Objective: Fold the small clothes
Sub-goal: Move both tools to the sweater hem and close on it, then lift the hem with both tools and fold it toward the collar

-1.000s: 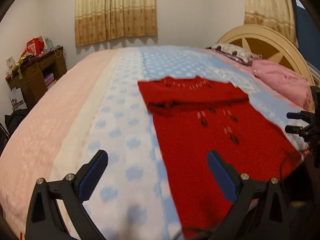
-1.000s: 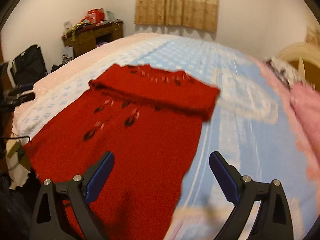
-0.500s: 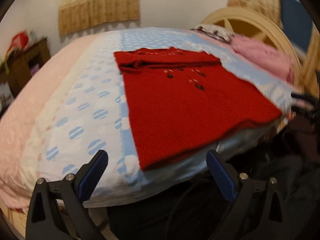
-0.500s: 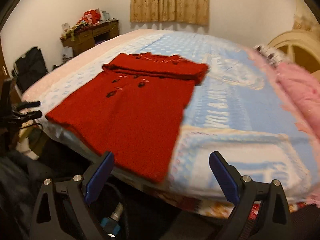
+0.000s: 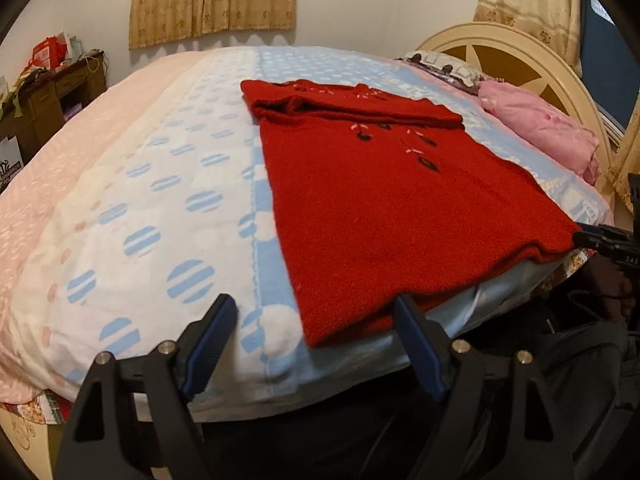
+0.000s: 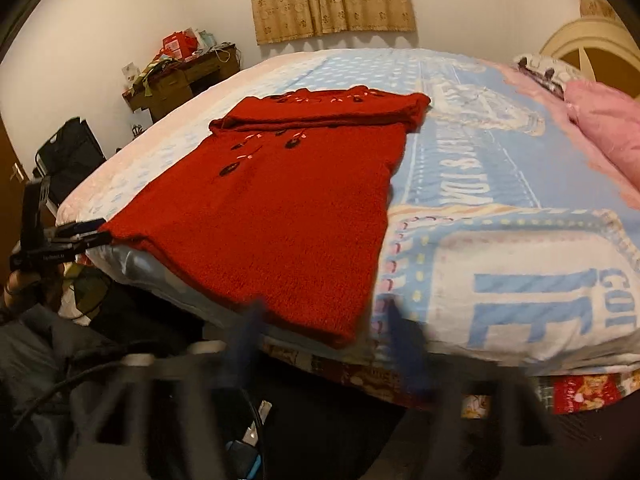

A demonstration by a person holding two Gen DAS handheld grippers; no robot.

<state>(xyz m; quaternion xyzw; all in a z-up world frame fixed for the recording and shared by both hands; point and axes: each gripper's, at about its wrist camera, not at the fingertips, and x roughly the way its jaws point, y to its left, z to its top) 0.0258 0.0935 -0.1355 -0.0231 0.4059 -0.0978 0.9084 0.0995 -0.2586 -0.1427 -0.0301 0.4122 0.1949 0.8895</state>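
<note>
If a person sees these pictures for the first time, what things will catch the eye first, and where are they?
The red sweater dominates: it lies flat near the bed's front edge, its top part folded over, on a blue-and-white blanket. Each gripper points at one bottom corner: the left gripper is open, while the right gripper is blurred. A pink pillow lies by the headboard.

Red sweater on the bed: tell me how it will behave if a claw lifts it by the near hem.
The red sweater looks like thick knit, so it will probably droop and fold rather than stay flat. Its fuzzy surface likely grips the blanket and drags, not slides. The folded-over top may come undone if lifted quickly.
</note>
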